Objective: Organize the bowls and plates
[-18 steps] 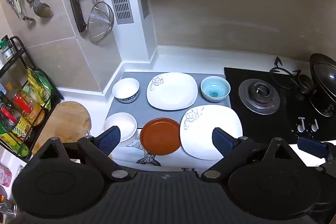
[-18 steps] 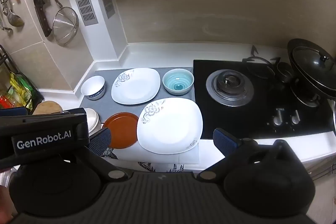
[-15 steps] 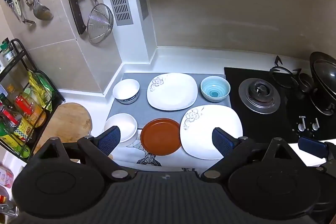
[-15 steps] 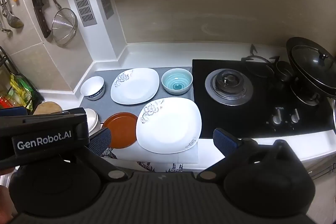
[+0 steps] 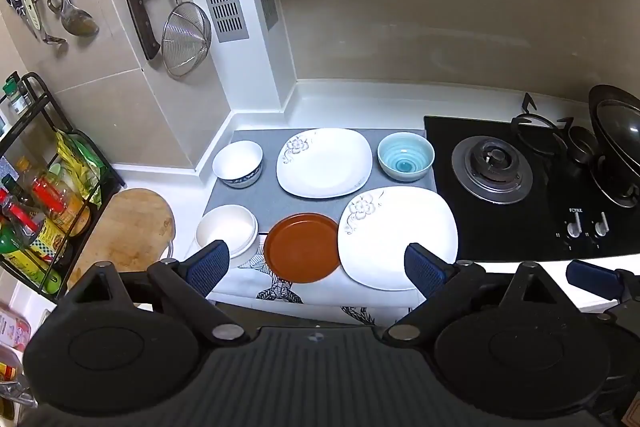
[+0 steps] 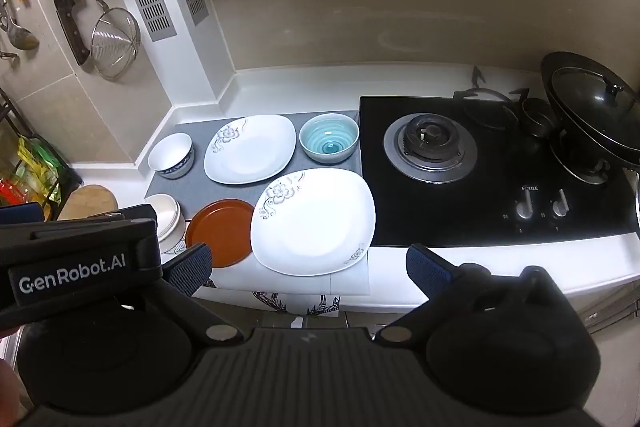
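Here, six dishes are counted on grey mat (image 5: 292,205) beside hob (image 5: 532,187): three plates, three bowls. Left gripper (image 5: 318,265) and right gripper (image 6: 308,267) are held spread, nothing pinched.

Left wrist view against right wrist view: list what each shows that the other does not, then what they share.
Only the left wrist view shows the bottles on the rack and most of the wooden board. Only the right wrist view shows the left gripper's GenRobot.AI label. Both show the brown plate, two flowered white plates, the blue bowl, two white bowls and the stove. Both grippers are open and empty.
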Available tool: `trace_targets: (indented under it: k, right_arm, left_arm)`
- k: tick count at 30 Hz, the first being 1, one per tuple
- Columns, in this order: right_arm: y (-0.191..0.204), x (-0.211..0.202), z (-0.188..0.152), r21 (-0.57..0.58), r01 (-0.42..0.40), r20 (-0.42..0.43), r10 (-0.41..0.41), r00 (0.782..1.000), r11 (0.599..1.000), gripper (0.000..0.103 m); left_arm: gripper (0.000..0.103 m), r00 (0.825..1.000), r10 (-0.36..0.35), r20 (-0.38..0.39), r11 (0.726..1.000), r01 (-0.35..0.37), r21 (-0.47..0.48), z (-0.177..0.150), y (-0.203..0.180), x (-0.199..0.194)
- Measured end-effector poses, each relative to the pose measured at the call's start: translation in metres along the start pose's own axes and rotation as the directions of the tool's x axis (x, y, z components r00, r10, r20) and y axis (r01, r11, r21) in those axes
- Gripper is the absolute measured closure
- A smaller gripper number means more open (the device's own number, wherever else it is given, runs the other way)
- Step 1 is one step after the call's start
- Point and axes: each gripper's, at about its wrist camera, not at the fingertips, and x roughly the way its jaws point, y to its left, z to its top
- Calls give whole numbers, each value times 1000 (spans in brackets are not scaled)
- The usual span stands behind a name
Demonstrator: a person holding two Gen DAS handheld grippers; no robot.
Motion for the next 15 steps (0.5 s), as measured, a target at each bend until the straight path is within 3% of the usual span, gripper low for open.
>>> trace_targets:
  k: [15]
  right_arm:
    - [-4, 0, -4, 16, 15, -11, -15, 1000, 1000, 0]
  left_arm:
    - [8, 1000, -1, -11, 1000, 2, 15, -6, -8, 1]
